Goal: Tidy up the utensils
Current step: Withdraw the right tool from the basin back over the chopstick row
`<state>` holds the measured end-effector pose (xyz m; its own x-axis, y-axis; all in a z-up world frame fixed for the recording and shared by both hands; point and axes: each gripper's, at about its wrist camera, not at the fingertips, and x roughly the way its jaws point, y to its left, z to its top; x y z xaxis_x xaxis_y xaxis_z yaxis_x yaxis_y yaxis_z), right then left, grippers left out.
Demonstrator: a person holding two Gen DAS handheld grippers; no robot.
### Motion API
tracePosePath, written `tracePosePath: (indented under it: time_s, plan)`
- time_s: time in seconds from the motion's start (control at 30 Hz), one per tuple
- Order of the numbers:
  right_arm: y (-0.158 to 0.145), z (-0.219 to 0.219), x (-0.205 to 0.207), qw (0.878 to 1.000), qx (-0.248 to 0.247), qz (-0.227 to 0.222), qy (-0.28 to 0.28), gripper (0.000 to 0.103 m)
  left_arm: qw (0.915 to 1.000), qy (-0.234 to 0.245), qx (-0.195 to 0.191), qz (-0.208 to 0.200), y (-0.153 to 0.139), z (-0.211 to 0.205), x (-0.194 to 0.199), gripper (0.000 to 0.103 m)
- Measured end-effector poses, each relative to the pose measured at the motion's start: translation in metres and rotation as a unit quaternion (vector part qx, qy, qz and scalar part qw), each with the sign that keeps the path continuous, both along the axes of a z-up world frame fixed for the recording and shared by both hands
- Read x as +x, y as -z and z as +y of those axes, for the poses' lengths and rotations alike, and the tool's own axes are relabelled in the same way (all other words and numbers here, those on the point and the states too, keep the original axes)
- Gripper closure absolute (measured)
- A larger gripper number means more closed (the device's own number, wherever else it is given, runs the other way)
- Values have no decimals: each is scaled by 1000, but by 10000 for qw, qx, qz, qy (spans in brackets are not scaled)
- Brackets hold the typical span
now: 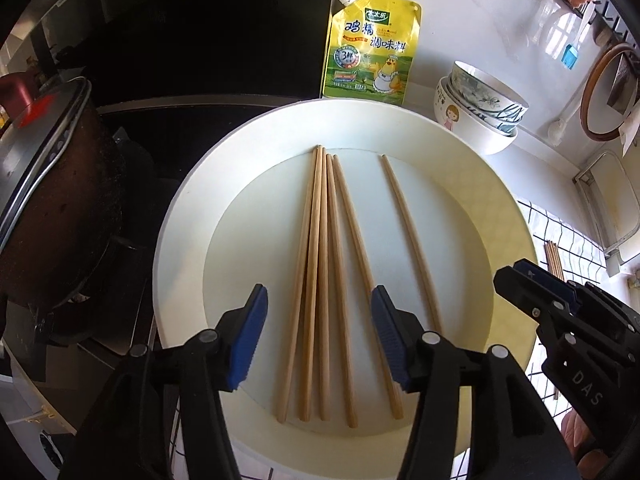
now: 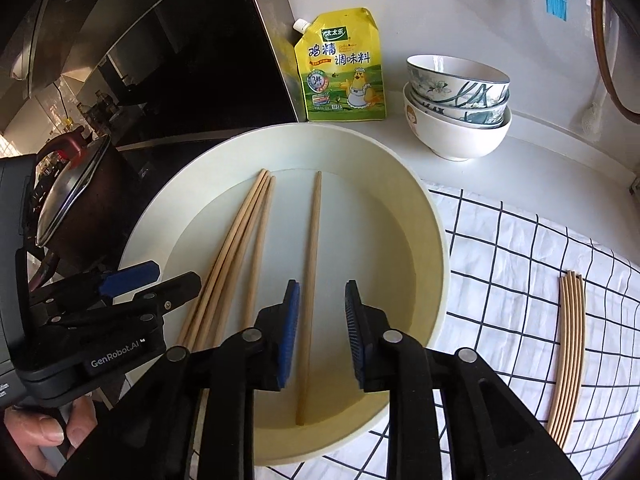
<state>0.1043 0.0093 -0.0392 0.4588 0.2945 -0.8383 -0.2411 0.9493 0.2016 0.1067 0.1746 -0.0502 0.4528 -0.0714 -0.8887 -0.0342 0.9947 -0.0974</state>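
Basin: a wide white basin stands on the surface, its right edge over a checked cloth.
Loose chopsticks: six wooden chopsticks lie flat on the basin floor. Five form a fan toward the basin's left half, far tips nearly touching, near ends spread. The sixth, the single chopstick, lies apart toward the basin's right half.
Sorted bundle: a tight group of chopsticks lies on the cloth, well to the right of the basin, ends roughly aligned.
Left hand-held gripper: open and empty, jaws spread wide above the near part of the fan, touching nothing visible.
Right hand-held gripper: open and empty, jaws parted less widely, over the basin's near right part.
Governing relation: the single chopstick runs straight away from the right hand-held gripper, long axis along the line of the fingers, its near portion passing between the jaws close to the left pad. The right one is nearer it; the left one stands over the fan.
Step in hand, judged: pick-up of the single chopstick for the bundle on the cloth.
Requirement, judged: lower and close across the shaft; height above the basin floor cannot be read.
Risk, judged: a thin round stick on a smooth floor may roll off the pads.
Other items: seasoning pouch and stacked bowls beyond the basin; lidded pot to its left.
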Motion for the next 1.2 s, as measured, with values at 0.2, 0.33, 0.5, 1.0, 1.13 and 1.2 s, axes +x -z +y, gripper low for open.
tracePosePath:
  time_s: [0.2,0.33,0.5,1.0,1.13,1.2]
  plan:
    - [-10,-20,-17,9999,-45,-104,50,69,9999,-10,-13,-147,-12,-14,-12,36]
    - [-15,-40,-29,9999,53,-117,79,58,9998,61,2,-200,-19,-31,-19,27]
    - [-17,-68,-46,9996,95,-173,198,50,9994,210,37,-263,-27,-57,-28,24]
    - [-7,-191,-87,9930,-130,-123,1163,45,9950,968,-54,-229,-27,-160,-54,19]
    - [3,-224,-98,9896,-263,-63,1411,44,9934,1135,-113,-151,-19,-188,-59,19]
    - [10,-237,-101,9882,-354,-31,1489,44,9926,1200,-126,-130,-15,-200,-62,19]
